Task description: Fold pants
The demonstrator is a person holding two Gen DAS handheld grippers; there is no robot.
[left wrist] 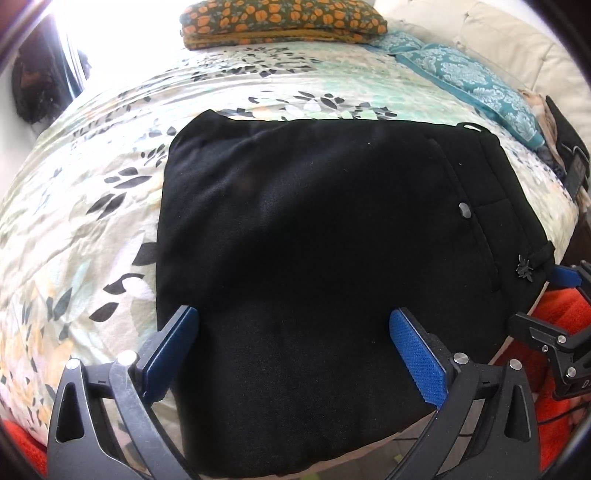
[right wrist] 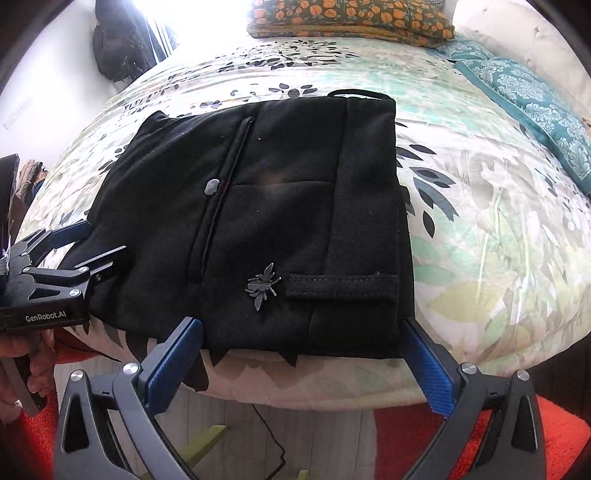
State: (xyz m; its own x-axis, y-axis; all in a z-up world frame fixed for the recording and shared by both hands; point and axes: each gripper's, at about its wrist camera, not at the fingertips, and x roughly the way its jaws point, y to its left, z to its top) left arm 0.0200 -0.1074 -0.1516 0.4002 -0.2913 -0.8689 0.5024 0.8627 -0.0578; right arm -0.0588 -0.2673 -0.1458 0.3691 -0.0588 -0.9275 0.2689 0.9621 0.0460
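Note:
Black pants [left wrist: 314, 229] lie folded into a compact rectangle on the floral bedspread [left wrist: 92, 206], near the bed's front edge. In the right wrist view the pants [right wrist: 266, 221] show a pocket slit, a grey button, a belt loop and a small insect-shaped pin [right wrist: 263, 285]. My left gripper [left wrist: 293, 328] is open, its blue pads over the near edge of the pants, holding nothing. My right gripper [right wrist: 303, 339] is open at the pants' near edge, empty. The left gripper also shows in the right wrist view [right wrist: 99, 240], and the right gripper at the right of the left wrist view [left wrist: 569, 277].
A folded orange-flowered cloth [right wrist: 351, 18] lies at the bed's far end. A teal patterned pillow [right wrist: 532, 110] lies along the right side. A cream headboard [left wrist: 517, 44] stands behind. Orange rug [right wrist: 406, 424] and grey floor lie below the bed edge.

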